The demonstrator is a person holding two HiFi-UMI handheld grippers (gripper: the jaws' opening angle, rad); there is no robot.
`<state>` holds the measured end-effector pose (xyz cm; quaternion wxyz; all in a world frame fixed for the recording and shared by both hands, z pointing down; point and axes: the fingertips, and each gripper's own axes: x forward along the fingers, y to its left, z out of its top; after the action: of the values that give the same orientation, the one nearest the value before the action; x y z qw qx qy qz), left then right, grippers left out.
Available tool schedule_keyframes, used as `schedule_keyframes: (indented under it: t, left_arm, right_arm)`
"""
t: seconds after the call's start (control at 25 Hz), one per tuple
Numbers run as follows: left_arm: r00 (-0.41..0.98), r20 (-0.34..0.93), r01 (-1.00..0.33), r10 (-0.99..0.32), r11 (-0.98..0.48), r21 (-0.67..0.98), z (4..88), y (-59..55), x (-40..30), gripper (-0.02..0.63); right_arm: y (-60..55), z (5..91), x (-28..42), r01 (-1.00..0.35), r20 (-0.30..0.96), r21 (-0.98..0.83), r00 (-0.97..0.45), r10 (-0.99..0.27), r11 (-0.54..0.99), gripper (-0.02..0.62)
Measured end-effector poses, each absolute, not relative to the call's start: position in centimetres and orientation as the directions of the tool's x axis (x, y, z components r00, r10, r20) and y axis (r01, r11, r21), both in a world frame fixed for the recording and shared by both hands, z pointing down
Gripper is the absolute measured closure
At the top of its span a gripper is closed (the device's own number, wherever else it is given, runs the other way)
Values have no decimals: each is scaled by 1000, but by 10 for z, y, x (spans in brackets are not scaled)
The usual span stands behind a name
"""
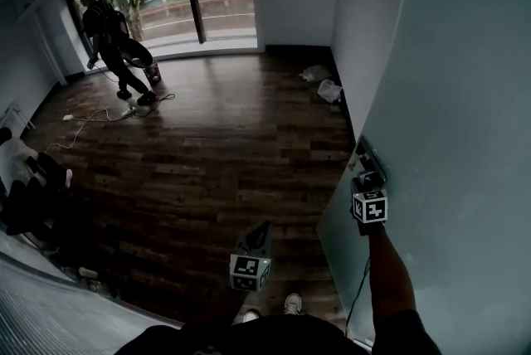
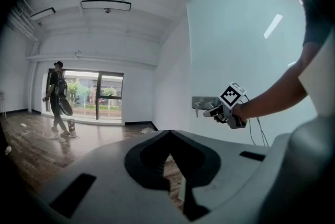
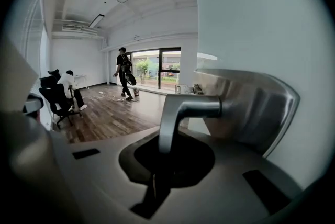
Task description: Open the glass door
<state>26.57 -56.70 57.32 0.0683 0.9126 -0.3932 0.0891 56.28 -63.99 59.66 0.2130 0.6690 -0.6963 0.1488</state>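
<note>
Wood floor (image 1: 207,162), frosted glass door (image 1: 465,96), handle (image 3: 184,109) in right gripper (image 3: 157,165)

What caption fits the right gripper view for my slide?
Right tongs shut on the metal lever handle of the frosted glass door.

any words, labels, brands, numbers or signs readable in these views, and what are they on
None: no readable word, number, brand or sign in any view.
Right marker cube, left marker cube: black-and-white square patterns only, no letters.
Glass door, door handle: no print visible.
Things on the far floor: too small to tell.
</note>
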Motion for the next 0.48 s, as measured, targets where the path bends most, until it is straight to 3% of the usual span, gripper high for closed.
schedule_keyframes:
  t: [0.48]
  left_arm:
    - [666,217,-739,-713,-672,59,568,-591,289,600]
  right_arm:
    - [-642,596,657,-994,516,107,72,-853,-19,580]
